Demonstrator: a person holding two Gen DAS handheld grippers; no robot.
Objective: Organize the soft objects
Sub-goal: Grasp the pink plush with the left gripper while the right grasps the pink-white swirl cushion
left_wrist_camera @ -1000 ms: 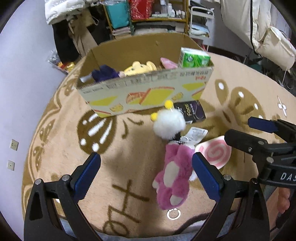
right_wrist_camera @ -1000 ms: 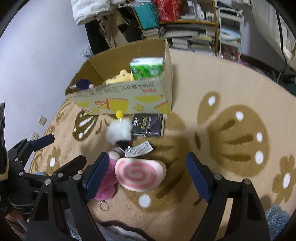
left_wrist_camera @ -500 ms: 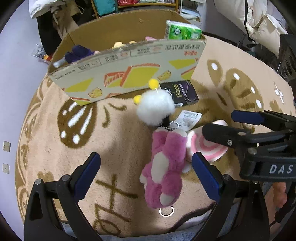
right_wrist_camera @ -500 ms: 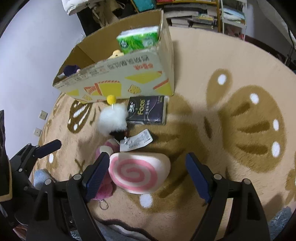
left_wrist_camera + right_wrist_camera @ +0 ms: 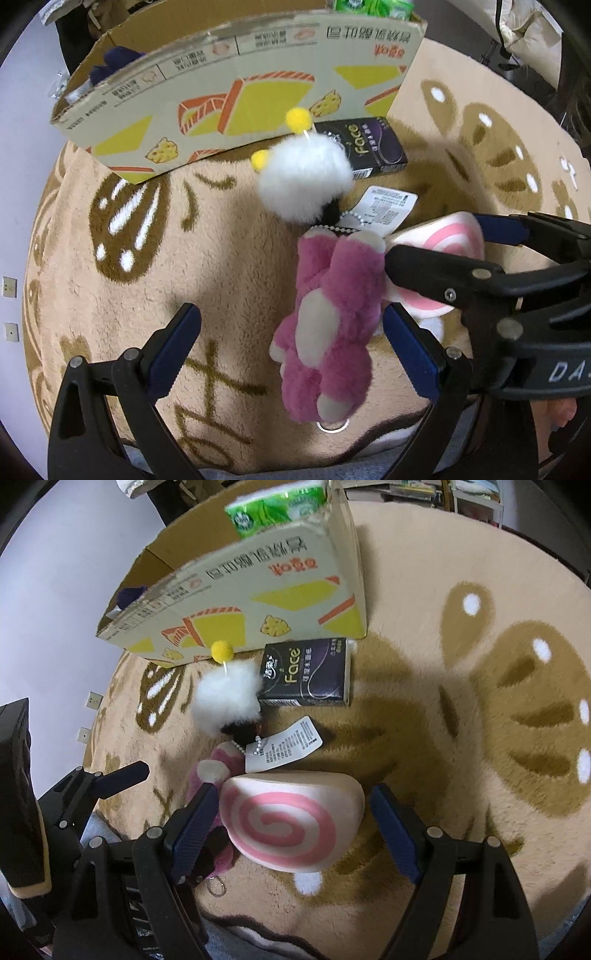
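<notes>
While both tools hang over the rug (image 5: 424, 590), we read this as the approach to a double pick-up. Our right hand-held gripper (image 5: 291, 823) stands spread wide, its two blue pads on either side of the pink swirl cushion (image 5: 291, 819) without pressing it, so nothing is gripped yet; the jaws sit that way, we judge, to take the cushion across its width once they close. Our left hand-held gripper (image 5: 291, 350) is spread as well, and the pink plush bear (image 5: 332, 325) lies between its pads, nearer the right-side one, untouched as far as we can tell. The bear lies flat on the rug with a bead chain and a white paper tag (image 5: 282, 744) at its head end and a metal ring at its foot. Just beyond it rests the white fluffy toy (image 5: 304, 181) with yellow pom-poms, touching a dark tissue pack (image 5: 314, 672). Behind these stands the cardboard box (image 5: 240, 96), open at the top, with a green tissue pack (image 5: 277, 509) and a dark blue item already inside, which suggests it is where the soft things belong. The two tools crowd each other at the bear's side, so closing may pinch both toys.
</notes>
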